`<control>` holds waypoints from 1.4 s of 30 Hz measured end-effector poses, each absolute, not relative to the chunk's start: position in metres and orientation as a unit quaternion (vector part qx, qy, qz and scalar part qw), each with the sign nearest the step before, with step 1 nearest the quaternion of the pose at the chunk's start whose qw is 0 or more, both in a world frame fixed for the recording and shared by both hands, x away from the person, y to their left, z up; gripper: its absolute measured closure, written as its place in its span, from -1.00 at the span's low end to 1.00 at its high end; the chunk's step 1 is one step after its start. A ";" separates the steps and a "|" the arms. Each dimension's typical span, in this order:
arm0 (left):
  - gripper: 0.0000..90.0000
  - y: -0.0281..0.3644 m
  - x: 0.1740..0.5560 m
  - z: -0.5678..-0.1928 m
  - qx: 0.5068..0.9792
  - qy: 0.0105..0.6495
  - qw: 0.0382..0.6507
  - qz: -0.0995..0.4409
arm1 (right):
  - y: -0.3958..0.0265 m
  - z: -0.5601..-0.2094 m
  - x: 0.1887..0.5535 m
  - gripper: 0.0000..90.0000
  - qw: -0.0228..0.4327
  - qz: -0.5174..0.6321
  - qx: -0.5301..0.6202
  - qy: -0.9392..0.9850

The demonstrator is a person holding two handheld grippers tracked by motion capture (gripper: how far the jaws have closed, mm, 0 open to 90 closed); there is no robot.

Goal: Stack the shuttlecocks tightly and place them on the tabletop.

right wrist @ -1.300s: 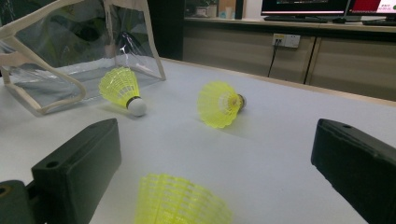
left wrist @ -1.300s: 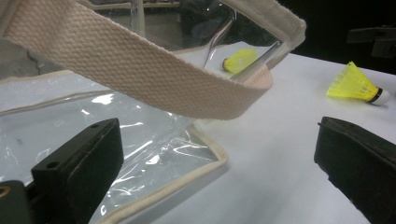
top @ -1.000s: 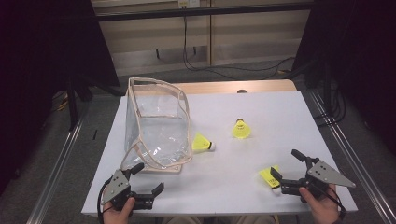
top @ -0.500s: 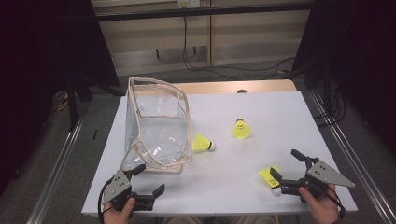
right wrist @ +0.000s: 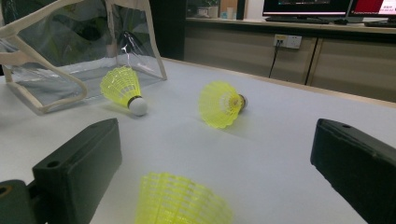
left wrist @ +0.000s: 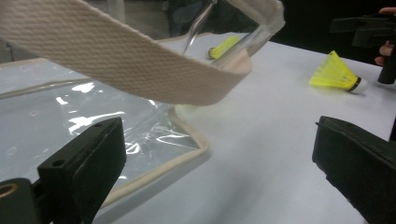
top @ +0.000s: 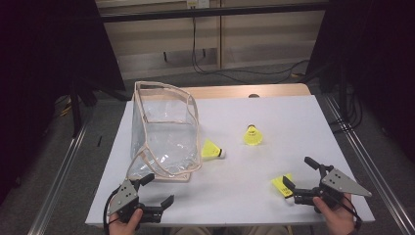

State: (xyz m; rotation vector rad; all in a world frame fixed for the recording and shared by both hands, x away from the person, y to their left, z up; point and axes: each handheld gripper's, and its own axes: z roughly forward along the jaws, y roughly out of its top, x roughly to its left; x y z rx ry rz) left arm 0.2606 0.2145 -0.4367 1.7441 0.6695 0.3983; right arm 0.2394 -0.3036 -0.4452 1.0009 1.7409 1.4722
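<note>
While both jaws gape wide, the right gripper (top: 299, 178) straddles a yellow shuttlecock (top: 283, 186) untouched.

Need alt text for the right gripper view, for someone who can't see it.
The right gripper is open, a yellow shuttlecock lying between its black jaws on the white table. Two more shuttlecocks lie beyond, near a clear bag.
</note>
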 end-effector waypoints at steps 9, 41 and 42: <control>-0.94 0.200 0.258 -0.434 0.754 0.271 0.578 0.156 | -0.304 -0.445 0.239 -0.96 0.321 0.561 0.382 0.661; -0.96 0.128 0.264 -0.441 0.767 0.248 0.576 0.136 | -0.308 -0.443 0.238 -0.96 0.323 0.561 0.384 0.659; -0.96 0.122 0.264 -0.441 0.768 0.246 0.577 0.131 | -0.308 -0.443 0.238 -0.96 0.324 0.562 0.383 0.658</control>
